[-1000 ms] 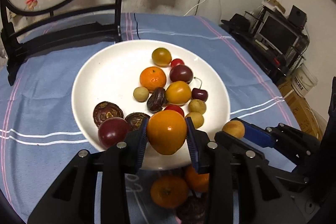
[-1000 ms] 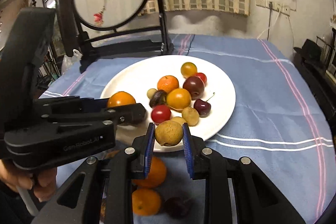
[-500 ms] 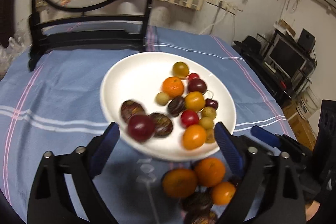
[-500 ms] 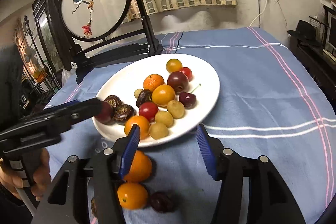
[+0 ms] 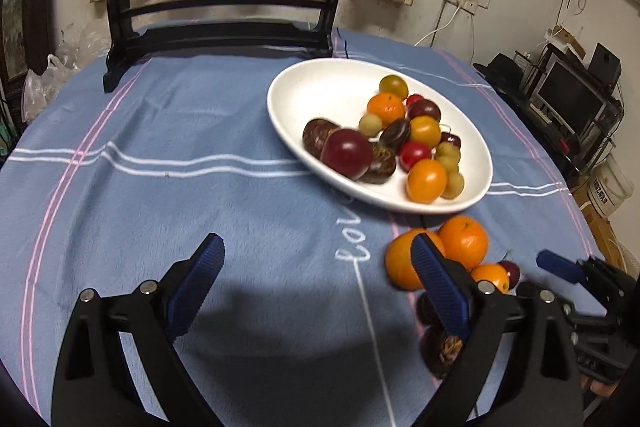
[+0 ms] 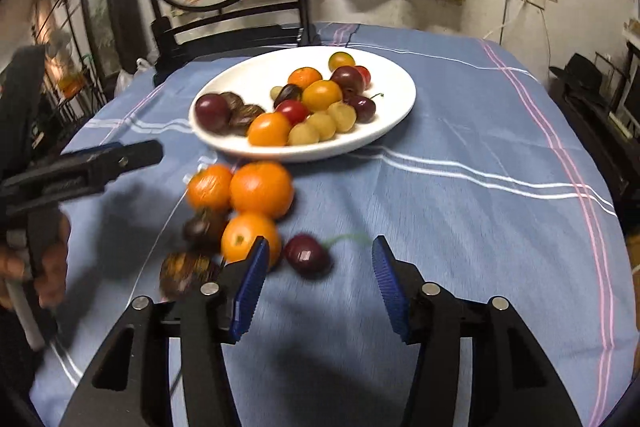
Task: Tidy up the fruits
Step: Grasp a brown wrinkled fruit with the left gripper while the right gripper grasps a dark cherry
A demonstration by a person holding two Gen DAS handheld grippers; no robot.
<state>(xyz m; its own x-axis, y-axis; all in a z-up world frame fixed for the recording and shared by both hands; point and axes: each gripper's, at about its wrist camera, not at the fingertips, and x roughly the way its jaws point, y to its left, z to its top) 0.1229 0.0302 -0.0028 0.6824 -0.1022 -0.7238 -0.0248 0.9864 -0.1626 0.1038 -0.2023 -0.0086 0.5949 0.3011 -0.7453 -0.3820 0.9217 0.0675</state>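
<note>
Both claws, left (image 5: pixel 316 291) and right (image 6: pixel 318 287), now back from plate (image 6: pixel 396 125), spread, empty; cloth lettering illegible.

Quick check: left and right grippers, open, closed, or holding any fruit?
Left gripper: open, jaws spread wide, holding nothing.
Right gripper: open, holding nothing.

The table (image 6: pixel 460 115) wears a soft, matt blue cloth with a fuzzy nap. The plate (image 6: pixel 396 115) looks like smooth, glossy white ceramic. The cherry (image 6: pixel 307 254) shines; the oranges (image 6: pixel 262 189) have dull, pebbled skin. Both tongs (image 6: pixel 316 285) (image 5: pixel 316 281) are matt black plastic with ribbed blue pads (image 6: pixel 248 291).
</note>
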